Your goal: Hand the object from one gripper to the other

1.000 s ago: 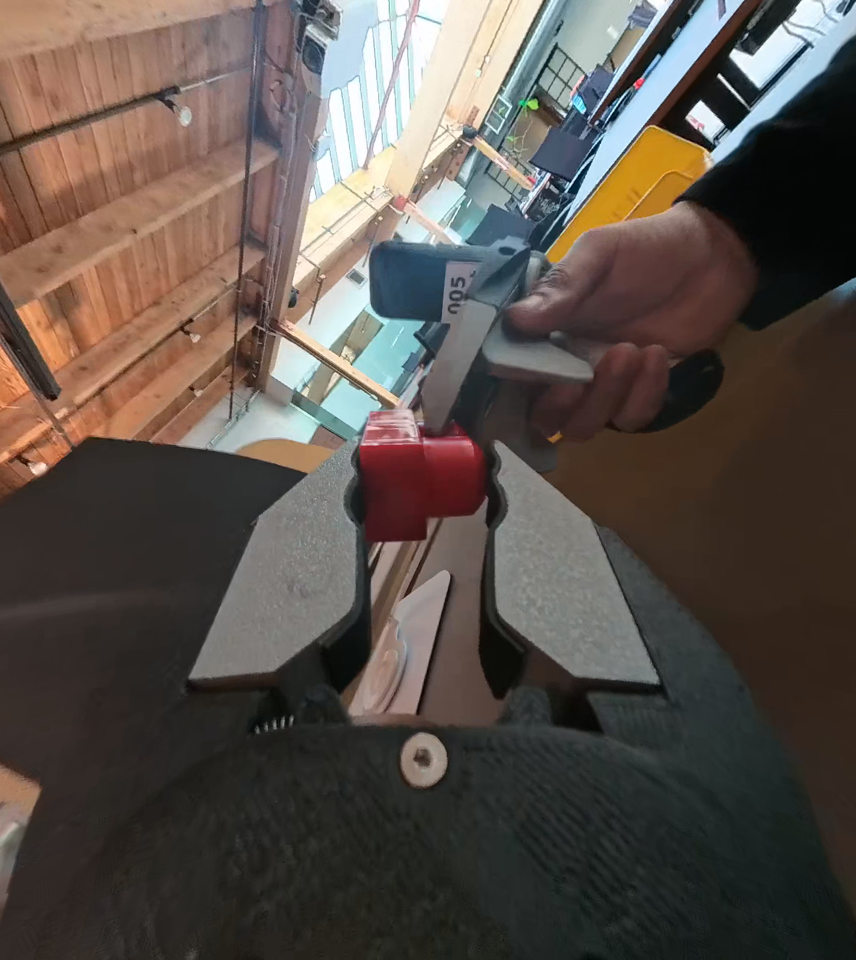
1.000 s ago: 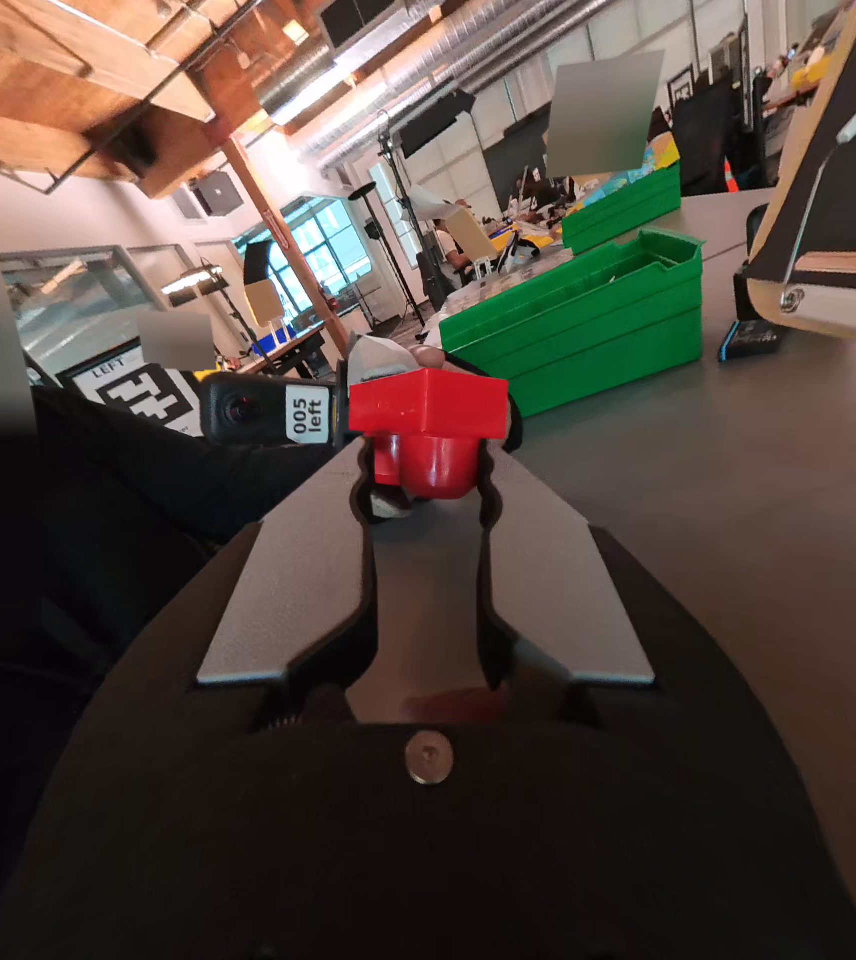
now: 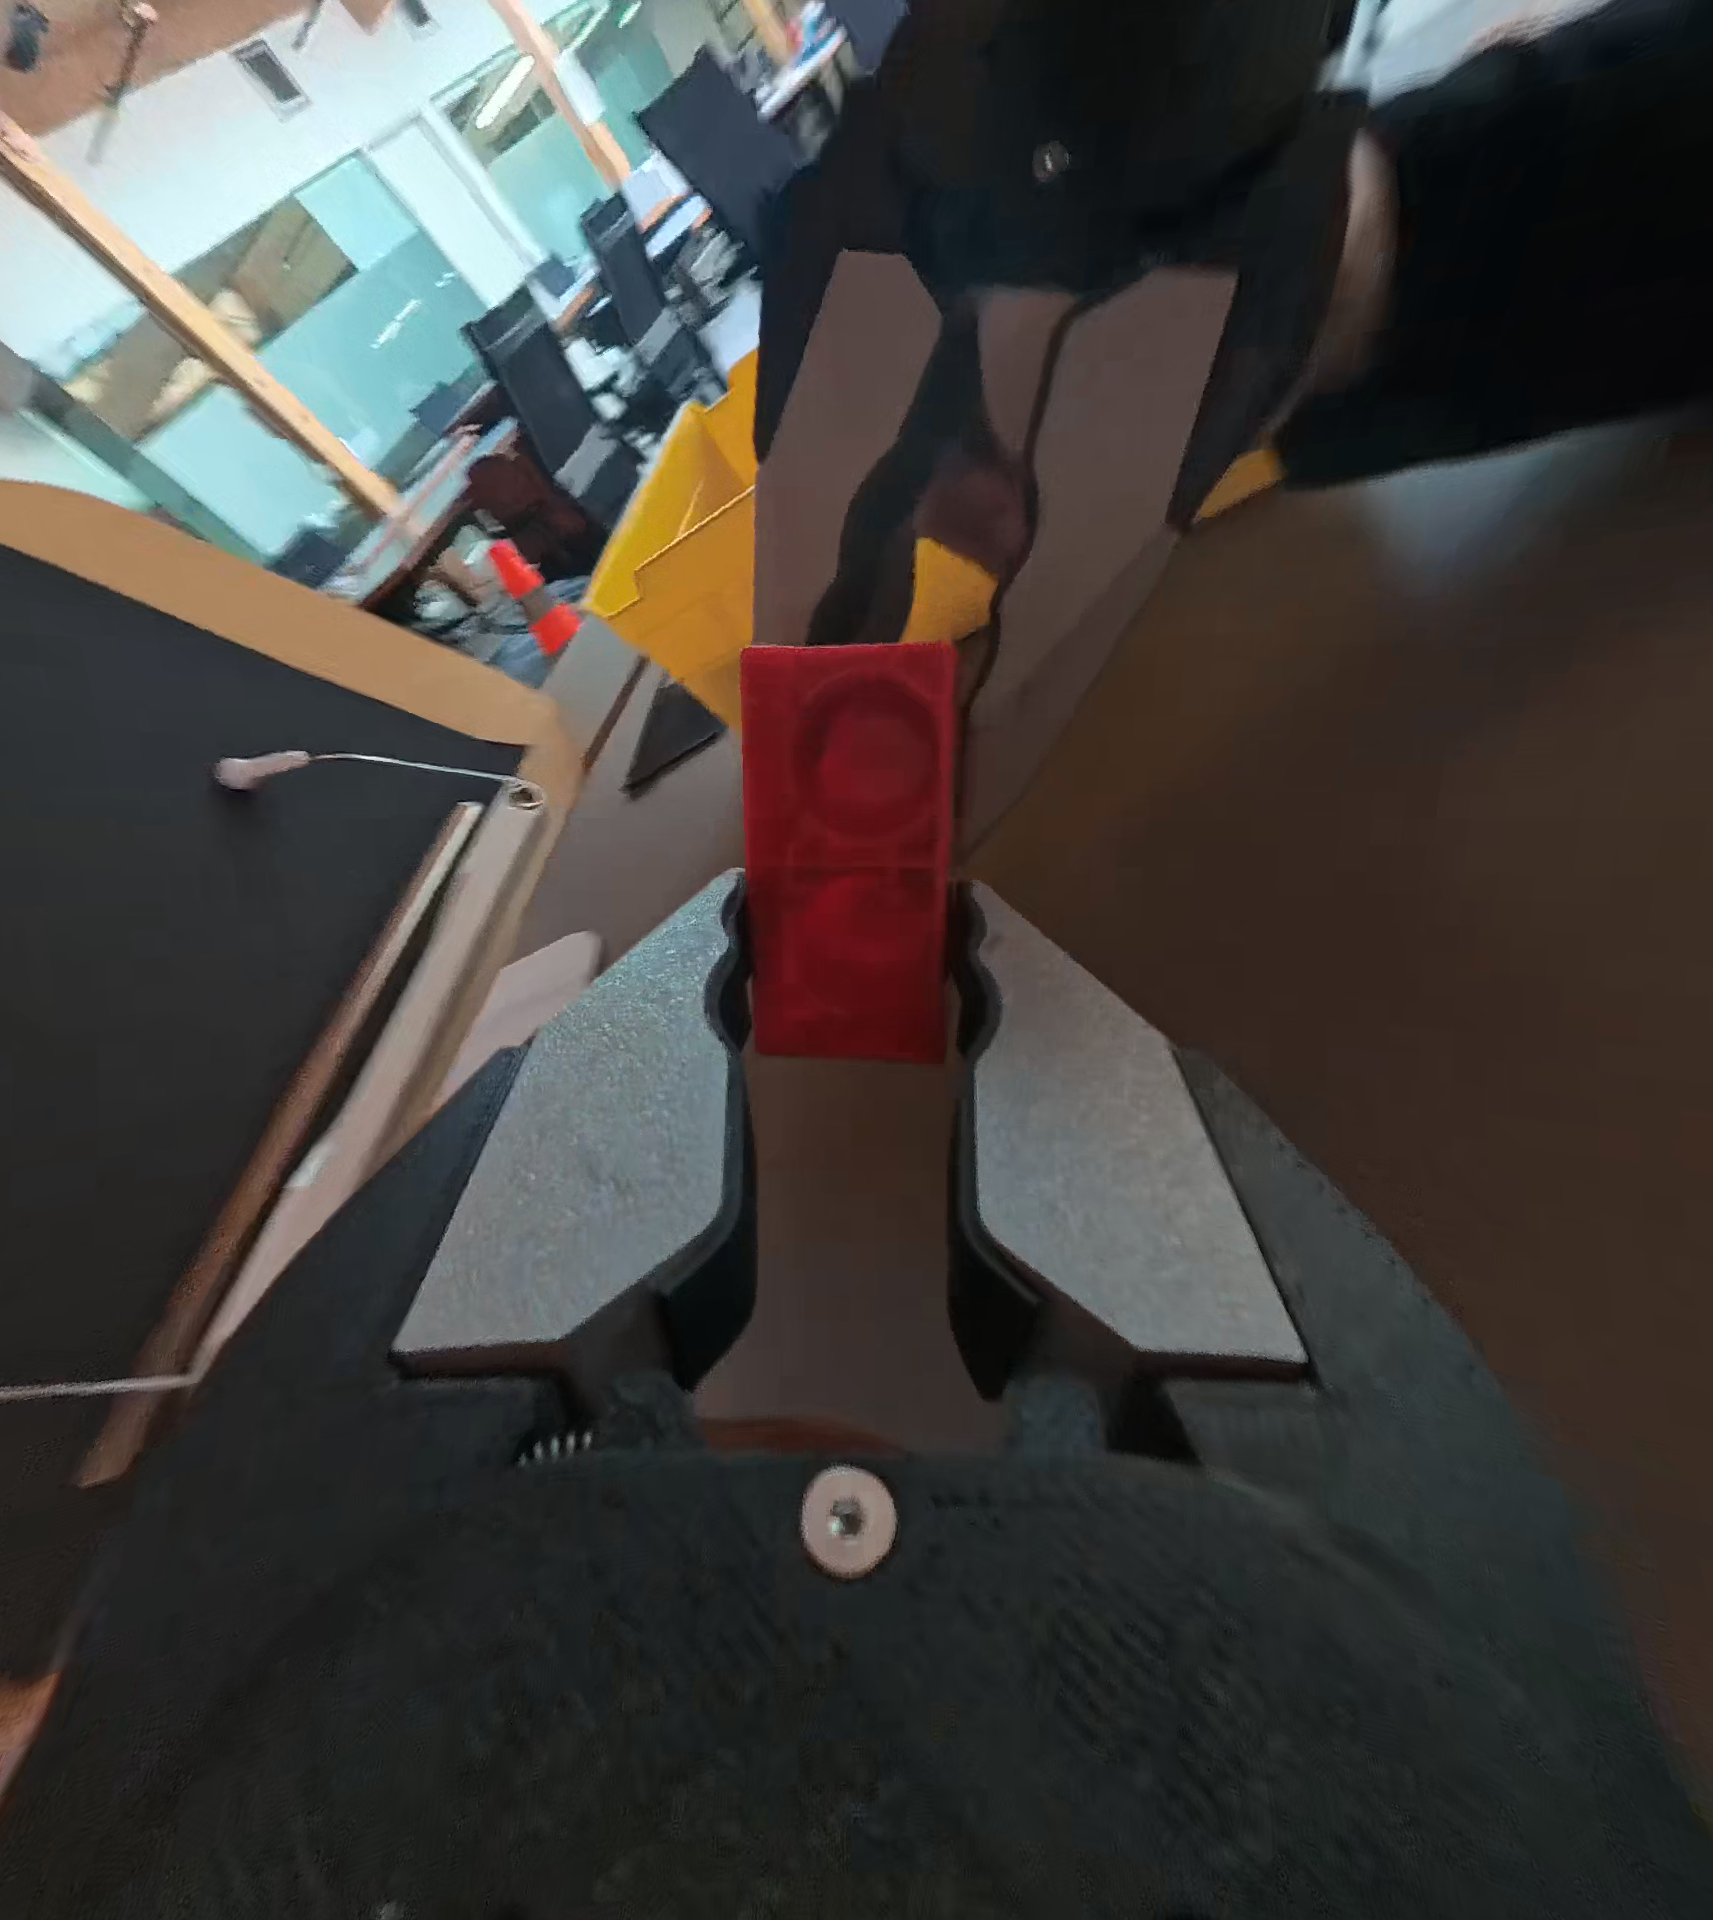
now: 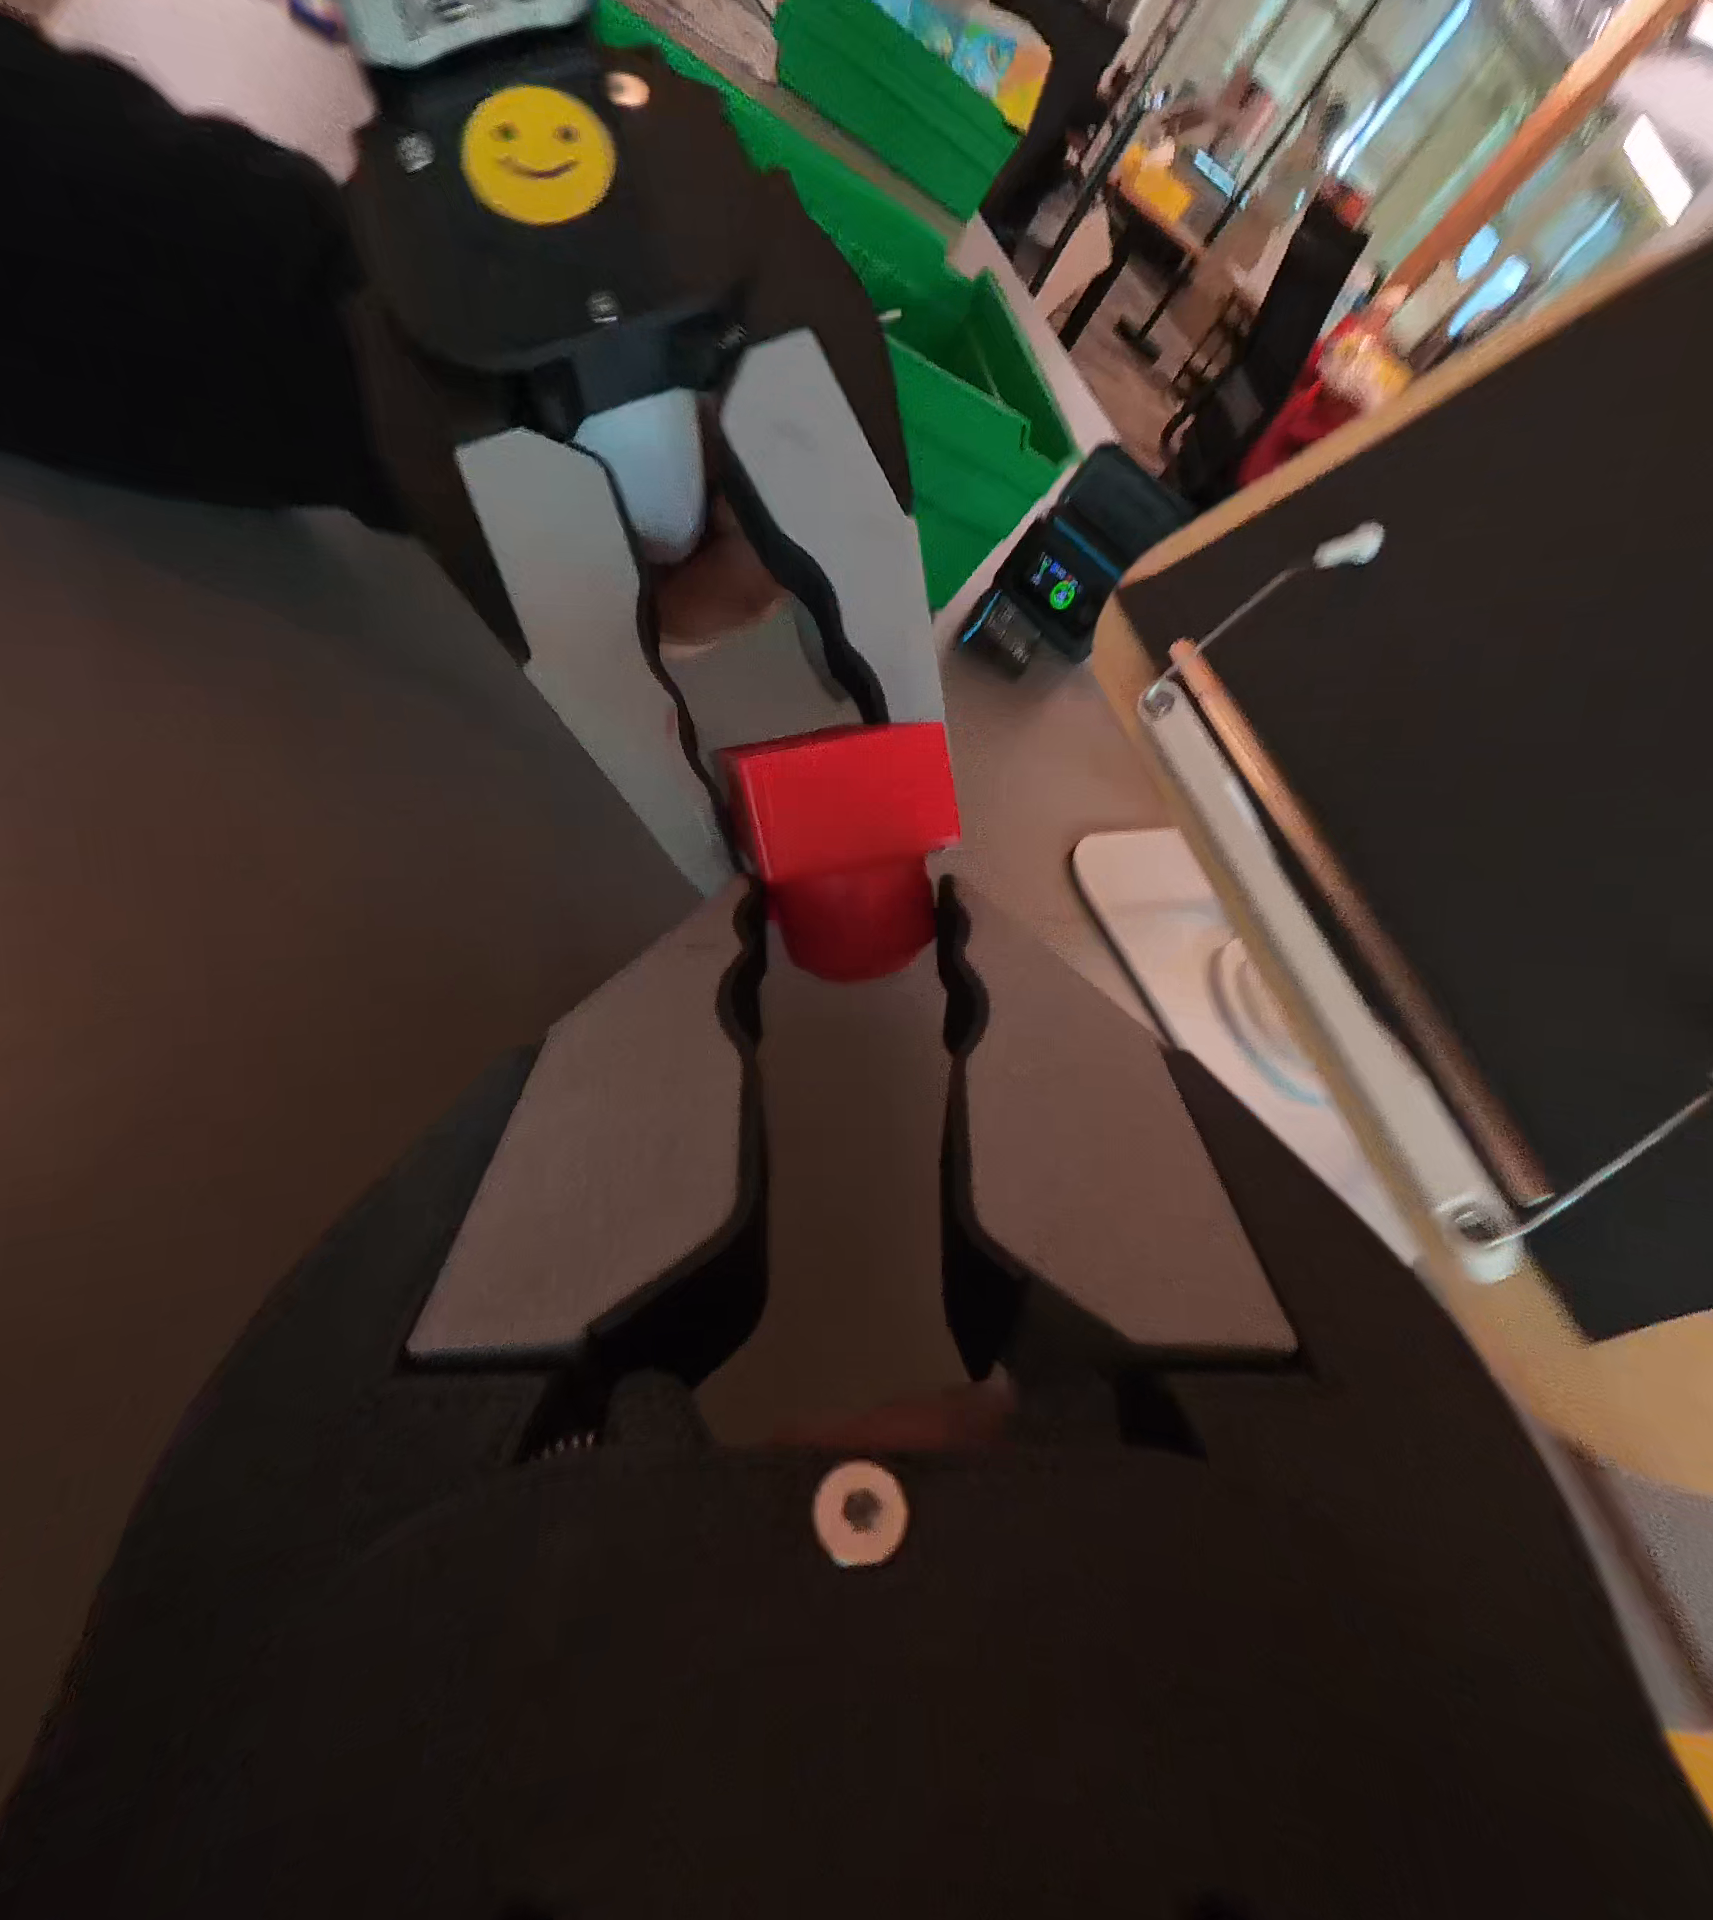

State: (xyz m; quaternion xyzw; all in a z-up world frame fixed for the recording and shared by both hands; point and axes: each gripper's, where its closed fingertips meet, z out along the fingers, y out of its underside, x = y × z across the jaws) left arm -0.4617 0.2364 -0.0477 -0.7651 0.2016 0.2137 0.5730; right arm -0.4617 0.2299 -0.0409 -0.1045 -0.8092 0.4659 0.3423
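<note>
the red plastic block with a round peg [image 3: 847,862] is sitting between both tips: the left gripper [image 3: 850,971] is clamping its flat body, the right gripper [image 4: 847,935] is closing narrowly around the peg, meeting head-on.

Your work surface is a dark grey-brown tabletop [image 4: 208,831]. On it you have:
- green bins [image 4: 966,436], stacked, far side
- a small black device with a lit screen [image 4: 1049,592], just near of the bins
- a white round-based stand [image 4: 1174,935], at right
- a yellow bin [image 3: 696,540], at the far edge in the left wrist view
</note>
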